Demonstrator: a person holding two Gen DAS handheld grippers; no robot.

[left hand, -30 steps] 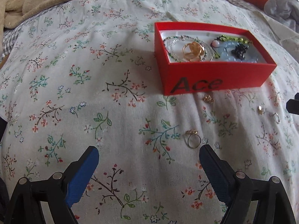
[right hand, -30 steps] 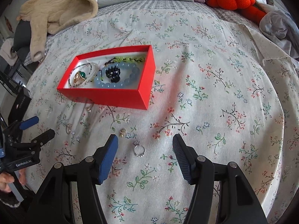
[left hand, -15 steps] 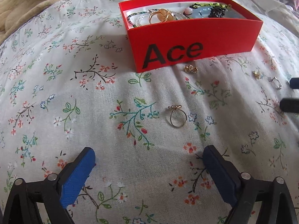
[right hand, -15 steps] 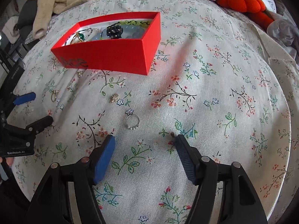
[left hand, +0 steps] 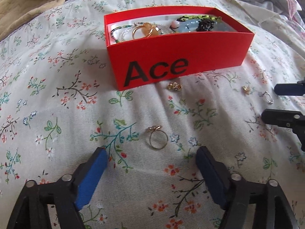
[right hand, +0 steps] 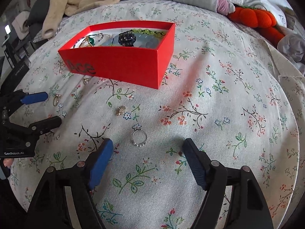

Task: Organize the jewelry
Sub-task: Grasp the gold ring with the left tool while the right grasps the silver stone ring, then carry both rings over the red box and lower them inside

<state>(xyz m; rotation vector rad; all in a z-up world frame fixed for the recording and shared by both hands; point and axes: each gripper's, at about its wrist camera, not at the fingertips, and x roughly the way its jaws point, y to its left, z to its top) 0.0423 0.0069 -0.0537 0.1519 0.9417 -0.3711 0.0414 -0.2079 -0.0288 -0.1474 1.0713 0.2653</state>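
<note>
Left hand-held gripper [left hand: 151, 159] hangs low over the floral bedspread [left hand: 57, 114], fingers spread wide and pinching nothing, with a gold ring [left hand: 157, 137] lying flat just ahead of the gap between the tips. Over on the other side, the right hand-held gripper [right hand: 147, 149] is spread just as wide, also empty, and a silver beaded ring [right hand: 139, 137] sits on the bed between and slightly ahead of its fingertips. The red box [left hand: 183, 57], lettered "Ace", rests farther back on the bed, already carrying bracelets, a gold ring and a black piece. Loose on the fabric near the box's front wall: a small gold earring [left hand: 174, 86], and off to its right another gold stud [left hand: 246, 89].
</note>
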